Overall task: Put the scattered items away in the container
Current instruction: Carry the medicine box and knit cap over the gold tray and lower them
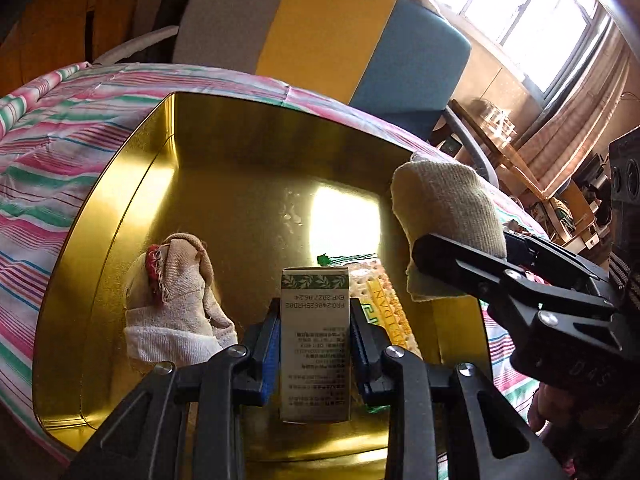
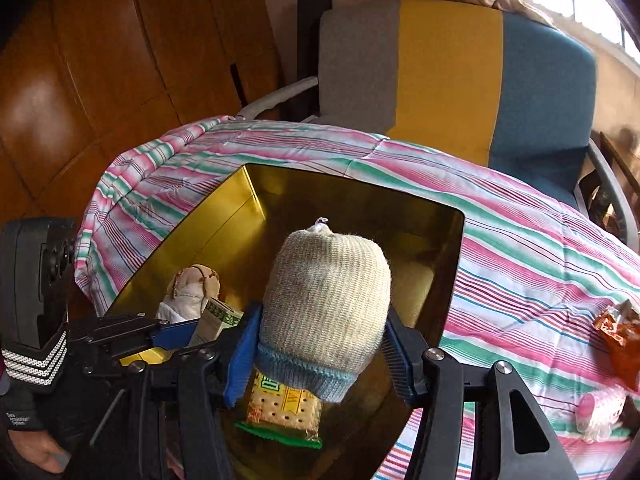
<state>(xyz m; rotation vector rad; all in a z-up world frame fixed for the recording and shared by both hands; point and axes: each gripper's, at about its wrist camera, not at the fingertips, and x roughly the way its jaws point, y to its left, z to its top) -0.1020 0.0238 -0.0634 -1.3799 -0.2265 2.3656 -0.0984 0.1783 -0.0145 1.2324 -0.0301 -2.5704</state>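
Observation:
A gold tin (image 1: 132,200) (image 2: 240,216) sits open on a striped cloth. My left gripper (image 1: 315,344) is shut on a small white and green carton (image 1: 315,340), held upright just above the tin floor; the carton also shows in the right wrist view (image 2: 218,316). My right gripper (image 2: 320,344) is shut on a cream knitted sock with a blue cuff (image 2: 326,304), held over the tin; it shows at the tin's right rim in the left wrist view (image 1: 444,208). A work glove (image 1: 180,300) (image 2: 192,292) and a cracker packet (image 1: 384,312) (image 2: 284,408) lie in the tin.
The striped cloth (image 2: 520,264) covers the table. An orange snack wrapper (image 2: 620,340) and a pink roll (image 2: 600,412) lie on it at the right. A grey, yellow and blue chair (image 2: 448,72) stands behind the table. Wooden cabinets (image 2: 100,80) are at the left.

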